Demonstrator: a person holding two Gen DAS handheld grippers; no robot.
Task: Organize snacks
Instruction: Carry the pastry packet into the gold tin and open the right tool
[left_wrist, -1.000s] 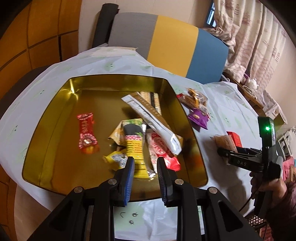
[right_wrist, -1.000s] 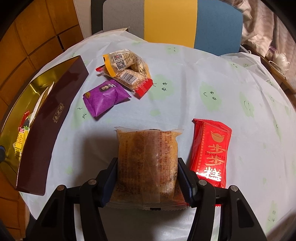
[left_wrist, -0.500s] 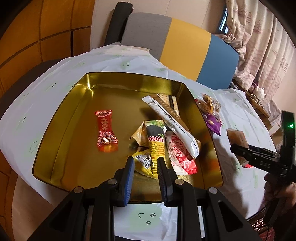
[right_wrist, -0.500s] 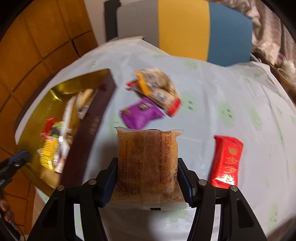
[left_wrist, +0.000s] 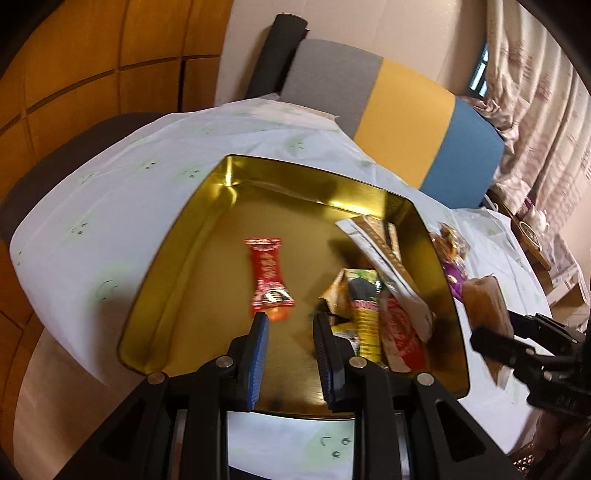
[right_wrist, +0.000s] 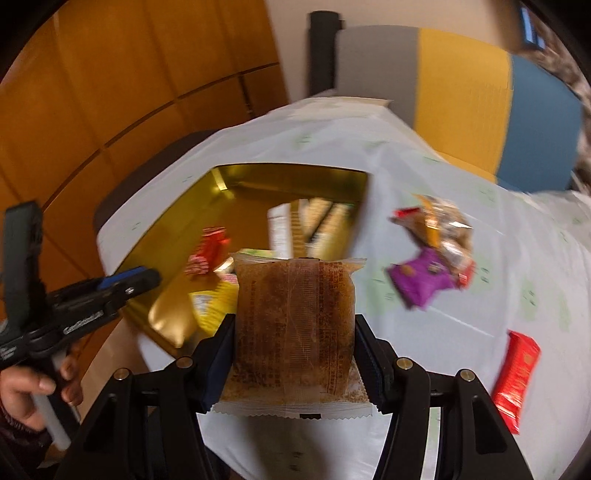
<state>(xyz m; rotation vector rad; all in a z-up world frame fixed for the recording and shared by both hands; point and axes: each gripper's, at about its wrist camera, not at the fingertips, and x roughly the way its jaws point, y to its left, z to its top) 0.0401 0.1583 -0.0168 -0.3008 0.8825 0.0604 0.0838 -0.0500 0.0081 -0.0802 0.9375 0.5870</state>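
A gold tray (left_wrist: 207, 236) sits on the white cloth. In it lie a red candy (left_wrist: 267, 273) and a pile of snack packets (left_wrist: 369, 314) along its right side. My left gripper (left_wrist: 290, 317) hovers over the tray's near edge, shut with nothing between its blue pads. My right gripper (right_wrist: 295, 321) is shut on a brown cake packet (right_wrist: 295, 314), held upright above the cloth just right of the tray (right_wrist: 258, 173). That packet (left_wrist: 484, 306) also shows at the right of the left wrist view. A purple packet (right_wrist: 421, 277), a clear snack bag (right_wrist: 443, 221) and a red packet (right_wrist: 517, 369) lie on the cloth.
A grey, yellow and blue chair (left_wrist: 406, 110) stands behind the table. Wood panelling (left_wrist: 92, 66) fills the left and curtains (left_wrist: 535, 92) hang at the right. The left gripper (right_wrist: 147, 275) and the hand holding it show at the left of the right wrist view.
My right gripper has risen and swung left with the brown packet, bringing the tray into view behind it. The left gripper has drifted left along the tray's near edge, still shut.
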